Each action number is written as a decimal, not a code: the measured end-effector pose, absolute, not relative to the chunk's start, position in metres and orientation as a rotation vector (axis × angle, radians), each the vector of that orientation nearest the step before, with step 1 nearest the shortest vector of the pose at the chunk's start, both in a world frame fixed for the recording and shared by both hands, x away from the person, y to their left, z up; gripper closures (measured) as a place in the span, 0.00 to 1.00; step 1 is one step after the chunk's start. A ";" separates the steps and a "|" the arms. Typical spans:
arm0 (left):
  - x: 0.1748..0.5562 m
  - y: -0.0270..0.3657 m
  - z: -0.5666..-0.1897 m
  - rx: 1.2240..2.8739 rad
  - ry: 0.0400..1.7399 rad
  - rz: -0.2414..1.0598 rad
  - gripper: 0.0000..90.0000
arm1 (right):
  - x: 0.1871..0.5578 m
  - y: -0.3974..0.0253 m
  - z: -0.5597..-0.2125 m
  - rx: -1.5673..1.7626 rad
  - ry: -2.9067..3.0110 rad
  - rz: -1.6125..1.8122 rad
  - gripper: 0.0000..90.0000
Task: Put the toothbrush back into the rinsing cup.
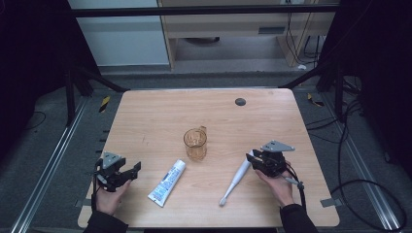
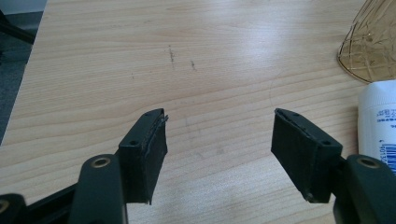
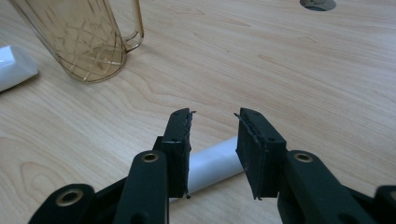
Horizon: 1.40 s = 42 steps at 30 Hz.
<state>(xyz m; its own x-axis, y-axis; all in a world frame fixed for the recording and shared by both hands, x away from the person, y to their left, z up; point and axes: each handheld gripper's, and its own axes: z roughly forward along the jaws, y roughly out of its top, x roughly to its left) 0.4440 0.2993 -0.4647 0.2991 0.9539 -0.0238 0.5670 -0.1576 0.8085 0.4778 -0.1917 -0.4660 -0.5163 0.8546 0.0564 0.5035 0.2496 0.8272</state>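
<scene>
A clear amber cup [image 1: 195, 144] with a handle stands upright mid-table. A white toothpaste tube [image 1: 167, 183] lies flat in front of it, to the left. To the right lies a white toothbrush [image 1: 235, 179], head toward the front edge. My left gripper [image 1: 136, 168] rests at the front left, open and empty, a short way from the tube. In the left gripper view its jaws [image 2: 219, 126] spread wide over bare wood, with the tube [image 2: 378, 121] and cup [image 2: 371, 42] at the right. My right gripper [image 1: 252, 156] is open. It straddles the far end of the toothbrush handle [image 3: 212, 165] without closing on it.
The wooden table [image 1: 145, 116] has a dark round grommet [image 1: 240, 101] near its far edge. In the right gripper view the cup [image 3: 88, 37] stands ahead at the left, and the tube's end [image 3: 14, 67] shows beside it. Cables lie on the floor at the right.
</scene>
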 end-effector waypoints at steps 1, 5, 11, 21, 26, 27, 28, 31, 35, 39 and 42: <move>0.444 0.299 -0.465 1.830 1.363 0.668 0.39 | 0.480 -0.191 -0.467 1.231 2.125 1.171 0.73; 0.444 0.299 -0.464 1.834 1.361 0.669 0.39 | 0.491 -0.187 -0.471 1.235 2.134 1.143 0.77; 0.445 0.298 -0.465 1.834 1.360 0.667 0.40 | 0.505 -0.185 -0.479 1.268 2.134 1.116 0.82; 0.446 0.298 -0.465 1.835 1.363 0.667 0.41 | 0.516 -0.185 -0.486 1.285 2.158 1.058 0.86; 0.445 0.298 -0.465 1.838 1.361 0.666 0.41 | 0.516 -0.186 -0.487 1.301 2.163 1.042 0.89; 0.445 0.298 -0.465 1.838 1.361 0.666 0.41 | 0.516 -0.186 -0.487 1.301 2.163 1.042 0.89; 0.445 0.298 -0.465 1.839 1.361 0.665 0.41 | 0.517 -0.186 -0.487 1.295 2.164 1.035 0.89; 0.445 0.299 -0.465 1.836 1.362 0.665 0.41 | 0.516 -0.188 -0.487 1.295 2.168 1.025 0.93; 0.445 0.299 -0.465 1.836 1.363 0.665 0.42 | 0.515 -0.190 -0.485 1.299 2.170 1.026 0.97; 0.445 0.299 -0.465 1.837 1.362 0.665 0.42 | 0.515 -0.190 -0.486 1.306 2.178 1.011 0.99; 0.445 0.299 -0.465 1.836 1.364 0.664 0.42 | 0.515 -0.190 -0.486 1.303 2.184 0.987 1.00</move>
